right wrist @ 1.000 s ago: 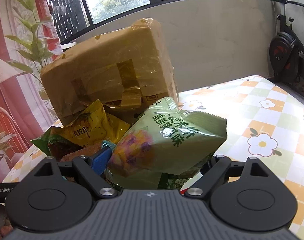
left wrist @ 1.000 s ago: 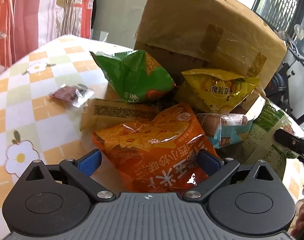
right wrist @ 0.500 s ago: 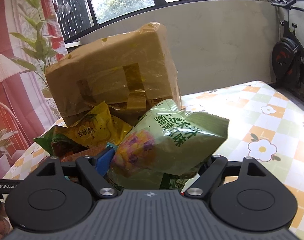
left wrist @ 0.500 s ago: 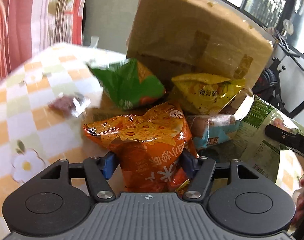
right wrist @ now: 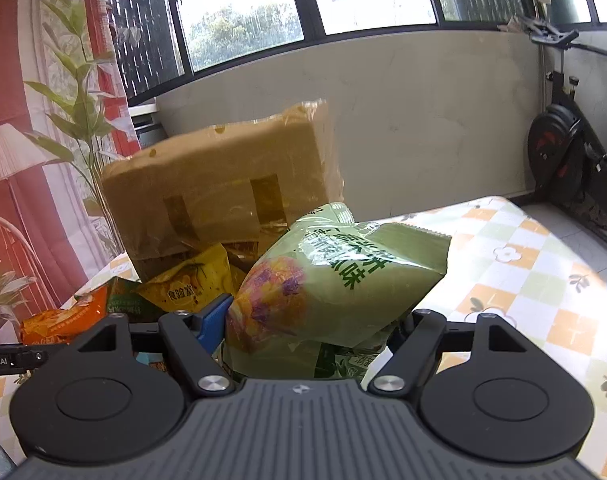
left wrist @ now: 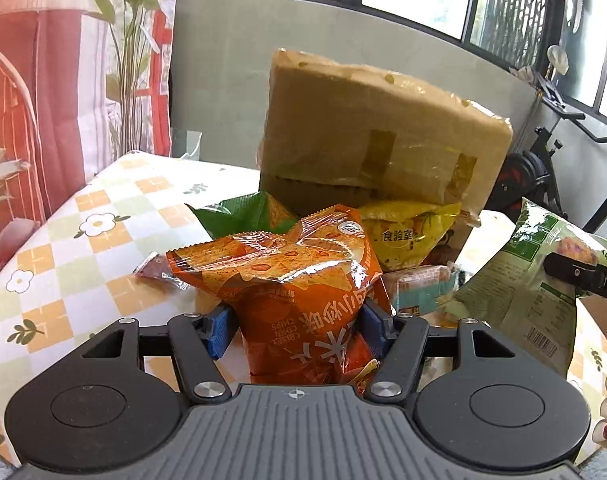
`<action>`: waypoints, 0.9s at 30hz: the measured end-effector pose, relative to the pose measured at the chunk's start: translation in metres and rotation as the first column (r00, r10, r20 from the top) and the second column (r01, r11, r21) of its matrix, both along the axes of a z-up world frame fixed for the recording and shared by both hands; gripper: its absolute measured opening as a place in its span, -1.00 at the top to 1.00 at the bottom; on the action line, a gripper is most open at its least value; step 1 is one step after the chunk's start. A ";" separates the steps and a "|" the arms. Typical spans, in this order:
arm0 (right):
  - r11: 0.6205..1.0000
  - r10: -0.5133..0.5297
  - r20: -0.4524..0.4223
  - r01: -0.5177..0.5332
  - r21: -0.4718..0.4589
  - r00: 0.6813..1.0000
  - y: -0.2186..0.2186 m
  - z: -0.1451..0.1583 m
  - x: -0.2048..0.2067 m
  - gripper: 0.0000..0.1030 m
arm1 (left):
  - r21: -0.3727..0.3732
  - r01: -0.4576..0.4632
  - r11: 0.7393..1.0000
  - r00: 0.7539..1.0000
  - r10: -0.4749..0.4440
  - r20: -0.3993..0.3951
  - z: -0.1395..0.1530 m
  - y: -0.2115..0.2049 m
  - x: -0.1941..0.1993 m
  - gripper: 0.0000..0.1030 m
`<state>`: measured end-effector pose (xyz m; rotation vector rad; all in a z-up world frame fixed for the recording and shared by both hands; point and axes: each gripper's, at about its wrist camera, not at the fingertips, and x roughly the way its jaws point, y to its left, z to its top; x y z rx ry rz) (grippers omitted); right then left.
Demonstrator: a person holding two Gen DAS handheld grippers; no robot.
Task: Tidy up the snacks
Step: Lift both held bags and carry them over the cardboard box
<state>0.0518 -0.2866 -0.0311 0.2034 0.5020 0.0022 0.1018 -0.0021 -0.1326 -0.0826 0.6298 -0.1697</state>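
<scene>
Both bags now lifted off pile: left gripper (left wrist: 295, 330) clenched on orange chip bag (left wrist: 291, 280), right gripper (right wrist: 309, 330) closing on pale green bag (right wrist: 335, 280). Light, puffy, slick film w/ fragile chips, so grip low at waist, gently.

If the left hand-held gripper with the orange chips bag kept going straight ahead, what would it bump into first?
Probably the yellow snack bag, just beyond the orange chips bag held in the left hand-held gripper; the cardboard box stands behind. Depth is uncertain.

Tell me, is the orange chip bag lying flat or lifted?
Lifted: the left gripper pinches the orange chip bag upright above the table.
</scene>
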 end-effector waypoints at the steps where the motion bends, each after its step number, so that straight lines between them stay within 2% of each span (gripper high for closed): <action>1: 1.000 -0.003 0.006 0.003 -0.002 1.000 0.000 0.003 -0.002 -0.47 | 0.000 0.000 1.000 1.000 0.000 0.007 0.002 0.001 -0.002 -0.28; 6: 1.000 0.011 0.060 -0.010 -0.016 0.998 0.004 0.022 -0.012 -0.46 | 0.012 -0.006 1.000 0.997 0.005 0.083 0.023 0.003 -0.008 -0.28; 11: 0.998 0.039 0.116 -0.034 -0.045 0.992 0.009 0.045 -0.008 -0.46 | 0.065 -0.020 0.998 0.985 0.009 0.170 0.055 0.001 -0.004 -0.28; 20: 0.992 0.093 0.217 -0.072 -0.103 0.972 0.019 0.104 0.034 -0.46 | 0.062 -0.030 0.998 0.962 0.012 0.273 0.116 0.003 0.032 -0.28; 27: 0.978 0.146 0.271 -0.098 -0.181 0.951 0.027 0.139 0.070 -0.46 | 0.080 -0.025 0.996 0.948 -0.002 0.318 0.150 -0.009 0.059 -0.28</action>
